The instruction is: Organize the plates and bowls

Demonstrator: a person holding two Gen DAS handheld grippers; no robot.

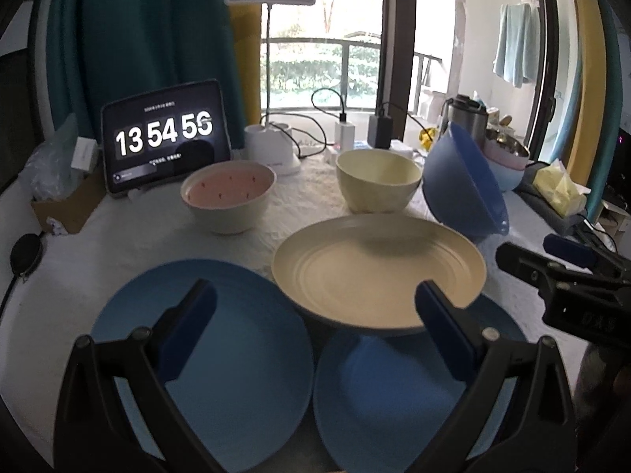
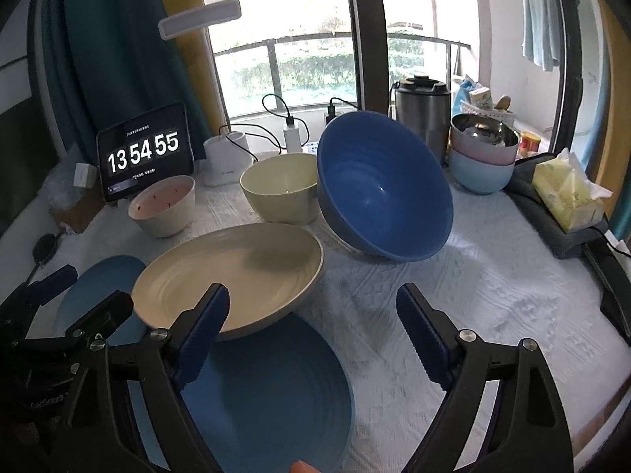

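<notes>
Hovering over a white-clothed surface [image 2: 493, 283], both hand-held grippers are standing spread with nothing between their blue pads. In the left wrist view, the left hand-held gripper [image 1: 315, 299] is hanging above two blue plates: one blue plate [image 1: 205, 354] at 7 o'clock and a second blue plate [image 1: 378, 406] at 5 o'clock, with a cream plate [image 1: 370, 272] lying at centre, its near edge overlapping the second blue plate. In the right wrist view, the right hand-held gripper [image 2: 313, 307] is sitting with its left pad in front of the cream plate's near rim, though contact cannot be told, and its right pad over bare cloth. Beyond the plates, a pink-lined bowl [image 1: 228, 197] is sitting at 11 o'clock, a cream bowl [image 1: 378, 185] at 12 o'clock, and a large blue bowl [image 2: 384, 189] is leaning tilted just beside the cream bowl. A tablet clock [image 1: 165, 138] is standing at the back left, and stacked bowls [image 2: 483, 161] are sitting at 2 o'clock.
</notes>
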